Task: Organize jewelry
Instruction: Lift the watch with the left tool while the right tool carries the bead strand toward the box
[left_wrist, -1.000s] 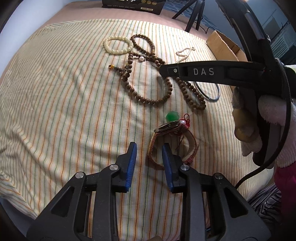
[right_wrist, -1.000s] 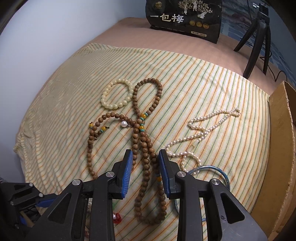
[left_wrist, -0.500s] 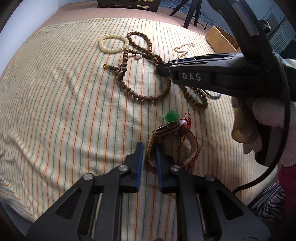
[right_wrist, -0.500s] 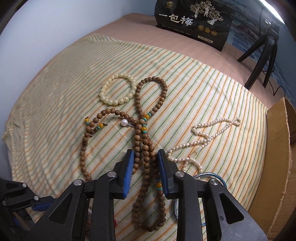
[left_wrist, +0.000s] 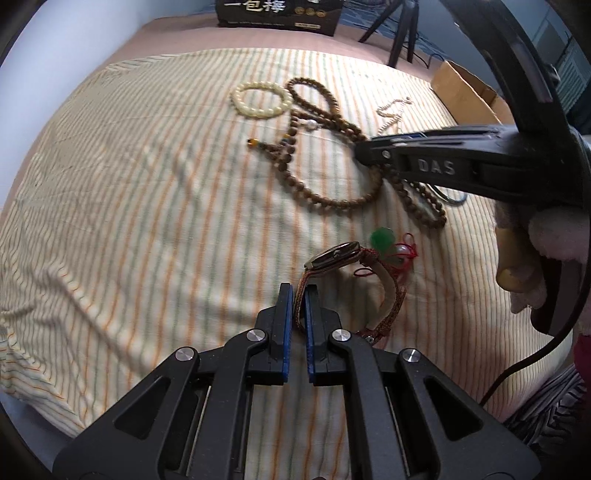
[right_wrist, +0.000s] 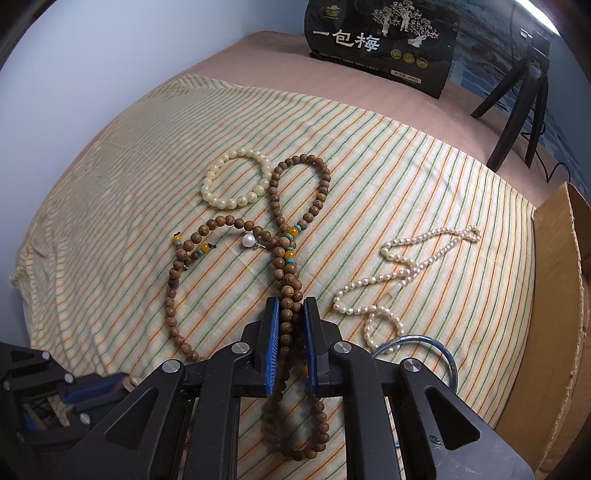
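A: Left camera: left gripper (left_wrist: 299, 303) pinched on the strap of the watch (left_wrist: 334, 255); the strap stands between the blue pads, watch face just ahead and slightly right. A green pendant (left_wrist: 382, 238) and red cord (left_wrist: 406, 254) lie just past the watch. This view alone shows them.

B: Right camera: right gripper (right_wrist: 291, 320) clamped on the doubled strand of the wooden bead necklace (right_wrist: 286, 266); beads sit between the pads and loop back under the fingers. Only here: the pearl necklace (right_wrist: 402, 271) ahead-right, and a blue ring (right_wrist: 448, 356) just right of the fingers.

A: Both views show the cream bracelet (right_wrist: 236, 179) far ahead, left of the wooden loop, all on the striped cloth (right_wrist: 424, 177).

B: Containers?

A: A cardboard box (right_wrist: 557, 295) at far right; its contents are not visible. A dark bag (right_wrist: 382, 42) stands beyond the cloth.

B: Change from a second ago?

A: Both grippers were apart then; the left has since closed on the strap, the right on the beads.
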